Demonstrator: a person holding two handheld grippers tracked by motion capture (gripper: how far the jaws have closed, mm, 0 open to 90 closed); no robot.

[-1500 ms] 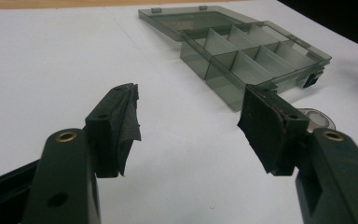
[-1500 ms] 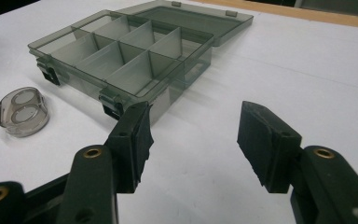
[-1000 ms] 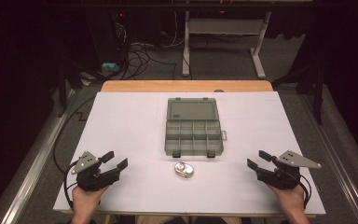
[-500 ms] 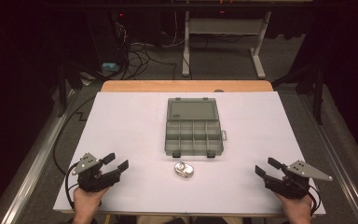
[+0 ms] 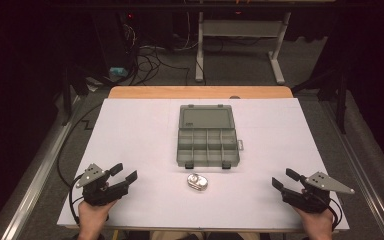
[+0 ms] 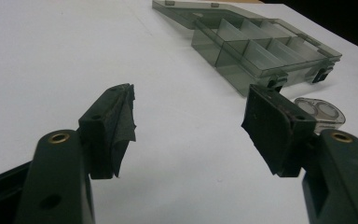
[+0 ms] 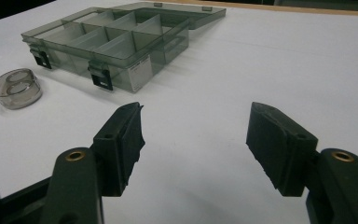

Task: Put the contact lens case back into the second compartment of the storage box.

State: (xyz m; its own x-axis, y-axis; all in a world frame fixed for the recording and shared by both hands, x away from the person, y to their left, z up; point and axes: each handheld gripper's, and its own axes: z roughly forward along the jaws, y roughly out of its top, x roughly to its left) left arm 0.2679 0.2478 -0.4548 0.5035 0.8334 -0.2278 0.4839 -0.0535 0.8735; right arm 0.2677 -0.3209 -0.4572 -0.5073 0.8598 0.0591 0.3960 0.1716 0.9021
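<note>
I have my left claw [image 5: 122,174] low over the white table [image 5: 140,135] at its near left corner, jaws spread wide with nothing but bare table between them. My right claw [image 5: 285,180] sits at the near right corner, its jaws wide too and empty; they have just been opening a little further, with only the table top showing between the pads.

The box [image 5: 207,142] lies ahead of both claws, midway between them and well apart from each. It is a smoky clear organiser with its lid swung flat open on the far side and its small compartments showing, two dark latches on the near edge. In the left gripper view the box [image 6: 261,51] stands ahead and to the right of my jaws; in the right gripper view it [image 7: 112,42] stands ahead and to the left.

The small clear case [image 5: 197,182] lies just in front of the box's near edge, apart from it. From the left claw the case [image 6: 321,112] peeks out just past the right jaw; from the right claw it [image 7: 17,87] lies off to the left, well clear of the jaws.
</note>
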